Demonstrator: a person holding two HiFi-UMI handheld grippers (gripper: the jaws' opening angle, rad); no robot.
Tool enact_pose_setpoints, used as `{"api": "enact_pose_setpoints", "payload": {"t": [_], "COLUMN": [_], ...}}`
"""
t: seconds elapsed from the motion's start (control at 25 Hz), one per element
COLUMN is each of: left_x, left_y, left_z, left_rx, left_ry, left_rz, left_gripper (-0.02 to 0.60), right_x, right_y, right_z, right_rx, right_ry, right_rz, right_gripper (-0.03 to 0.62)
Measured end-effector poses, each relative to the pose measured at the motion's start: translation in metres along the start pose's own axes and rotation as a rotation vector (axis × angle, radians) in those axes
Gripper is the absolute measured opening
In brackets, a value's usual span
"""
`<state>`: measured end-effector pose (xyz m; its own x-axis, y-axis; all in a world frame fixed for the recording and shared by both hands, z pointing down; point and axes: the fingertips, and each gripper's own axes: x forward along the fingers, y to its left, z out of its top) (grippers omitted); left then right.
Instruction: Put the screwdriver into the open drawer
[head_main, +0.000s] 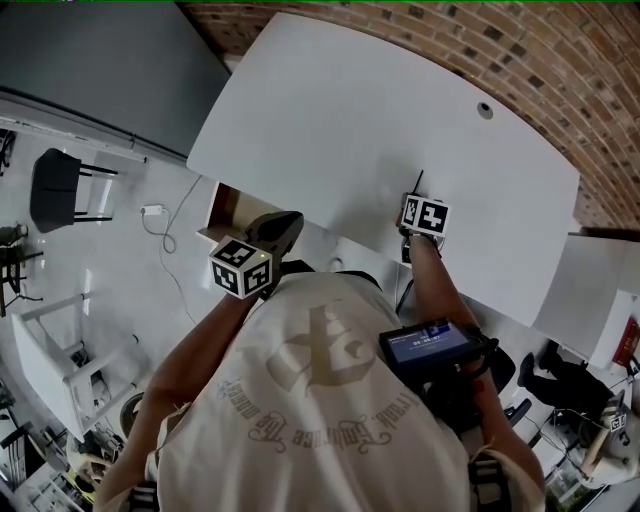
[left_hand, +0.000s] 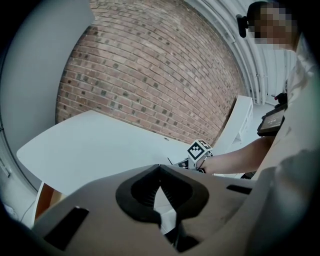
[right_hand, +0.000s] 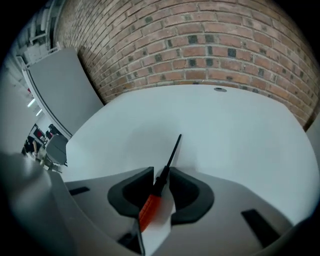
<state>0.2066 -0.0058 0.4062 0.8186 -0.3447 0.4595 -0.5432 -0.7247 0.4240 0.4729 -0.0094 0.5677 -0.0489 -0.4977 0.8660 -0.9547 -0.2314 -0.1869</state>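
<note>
A rough red-brown brick wall (head_main: 480, 50) runs behind a broad white desk (head_main: 350, 120), smooth and matte, with a long curved edge and a small round hole (head_main: 485, 110) near its far side. Under the desk's left end the open drawer (head_main: 232, 205) shows a brown, wood-toned inside framed by white panels. The person's cream shirt (head_main: 330, 420), printed with a faded emblem, fills the lower part of the head view.

The left gripper (left_hand: 160, 167) has a tan plastic body with black rubbery pads, and hangs off the desk just beside the drawer. Its jaws are pressed together at the tips and nothing sits between them.

The right gripper (right_hand: 161, 172), of the same build, is tipped steeply down onto the desk near its front edge, well apart from the drawer. Its jaws stand spread, with bare desk showing on either side of the screwdriver (right_hand: 160, 181) lying in the gap. The pads do not press on it.

The screwdriver is slim, with a glossy orange handle, a black collar and a thin black shaft. The handle lies back between the jaws, the collar sits level with their tips, and the shaft reaches out past them over the white surface, slanting up and to the right in the right gripper view.
</note>
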Motion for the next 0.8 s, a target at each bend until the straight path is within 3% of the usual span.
{"api": "enact_pose_setpoints", "payload": {"t": [0.2, 0.32, 0.8], "left_x": [-0.015, -0.018, -0.024], "left_y": [0.008, 0.008, -0.001], "left_z": [0.002, 0.001, -0.009], "left_rx": [-0.006, -0.01, -0.017], "left_ry": [-0.021, -0.021, -0.01], "left_rz": [0.019, 0.025, -0.007], "left_gripper": [0.02, 0.02, 0.02], "right_x": [0.001, 0.002, -0.012], "right_y": [0.004, 0.007, 0.009], "right_z": [0.001, 0.002, 0.002], "right_rx": [-0.028, 0.006, 0.015], "right_ry": [0.045, 0.038, -0.032], "right_rz": [-0.044, -0.009, 0.108], "right_gripper": [0.098, 0.071, 0.066]}}
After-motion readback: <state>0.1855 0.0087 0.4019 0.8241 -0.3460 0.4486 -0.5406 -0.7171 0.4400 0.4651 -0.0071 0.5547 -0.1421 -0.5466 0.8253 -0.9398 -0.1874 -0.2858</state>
